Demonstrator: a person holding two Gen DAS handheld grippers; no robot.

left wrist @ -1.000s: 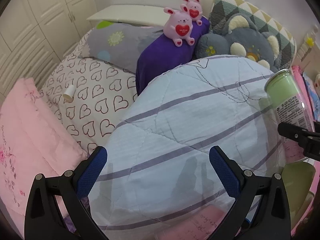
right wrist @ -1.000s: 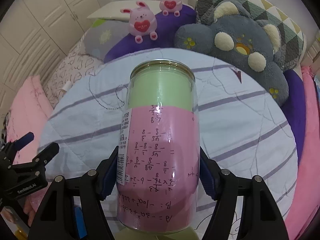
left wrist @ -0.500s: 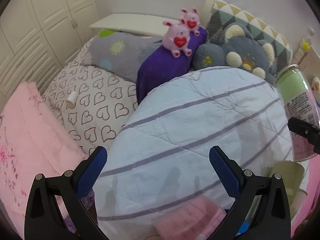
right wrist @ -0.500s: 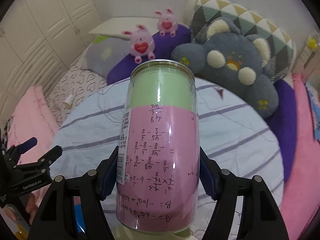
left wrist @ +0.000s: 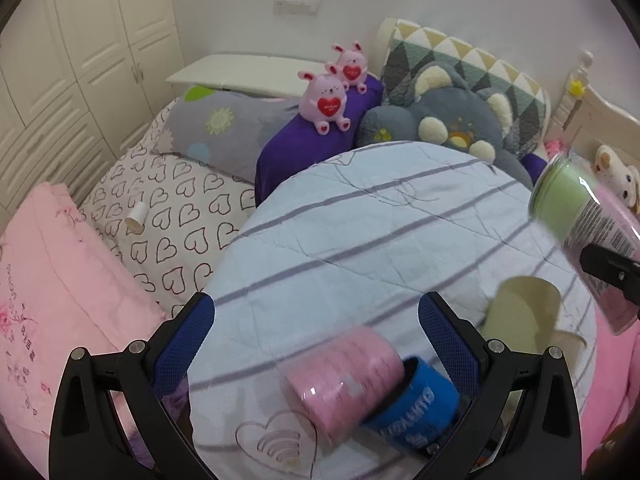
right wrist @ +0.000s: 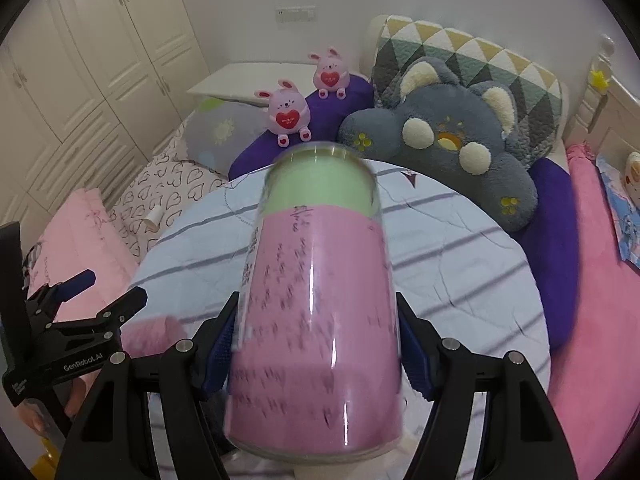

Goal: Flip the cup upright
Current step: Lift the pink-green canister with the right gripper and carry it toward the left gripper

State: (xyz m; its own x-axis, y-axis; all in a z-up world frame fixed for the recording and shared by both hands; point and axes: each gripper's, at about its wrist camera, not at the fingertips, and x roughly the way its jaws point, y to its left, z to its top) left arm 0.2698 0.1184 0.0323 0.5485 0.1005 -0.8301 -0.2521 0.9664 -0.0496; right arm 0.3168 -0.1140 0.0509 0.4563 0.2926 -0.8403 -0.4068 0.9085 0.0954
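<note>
A tall clear cup with a pink and green sleeve (right wrist: pixel 316 304) fills the right wrist view, held in the air and tilted, green end away from me. My right gripper (right wrist: pixel 316 344) is shut on the cup around its pink part. The cup also shows at the right edge of the left wrist view (left wrist: pixel 584 220), above the quilt. My left gripper (left wrist: pixel 316 332) is open and empty, low over the striped quilt (left wrist: pixel 380 232). A pink and blue cylinder (left wrist: pixel 368 392) lies on its side between its fingers.
A pale green cup-like object (left wrist: pixel 524 312) sits on the quilt under the held cup. Plush bunnies (left wrist: pixel 326 102), a grey bear cushion (left wrist: pixel 448 128) and pillows line the back. A pink blanket (left wrist: pixel 52 280) lies left. A wardrobe (left wrist: pixel 80 40) stands beyond.
Both grippers have pulled back and up. The held cup has tilted and is blurred with motion. The pink and blue cylinder and the pale green object have come into the left wrist view.
</note>
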